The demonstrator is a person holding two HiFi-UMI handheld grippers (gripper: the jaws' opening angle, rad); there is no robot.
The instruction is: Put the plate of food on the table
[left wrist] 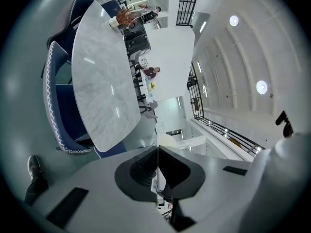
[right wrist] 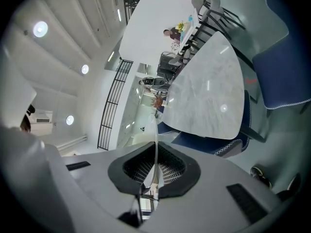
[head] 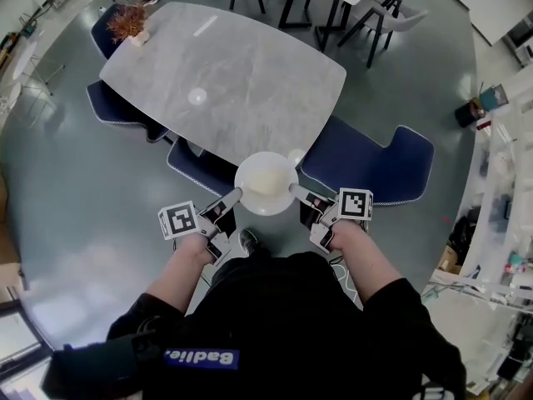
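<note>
A white plate (head: 266, 183) with pale food on it hangs in the air just short of the near edge of the grey marble table (head: 225, 77). My left gripper (head: 234, 196) is shut on the plate's left rim, my right gripper (head: 297, 191) on its right rim. In the left gripper view the plate's thin rim (left wrist: 156, 144) runs edge-on between the shut jaws of the left gripper (left wrist: 157, 171). In the right gripper view the rim (right wrist: 156, 135) is likewise pinched by the right gripper (right wrist: 155, 171). The table (left wrist: 102, 81) (right wrist: 209, 96) shows beyond in both views.
Dark blue chairs stand along the table's near side, one (head: 379, 169) at the right, one (head: 200, 167) below the plate and one (head: 117, 111) at the left. A dried plant (head: 129, 22) sits at the table's far left corner. Black-legged furniture (head: 350, 7) stands beyond.
</note>
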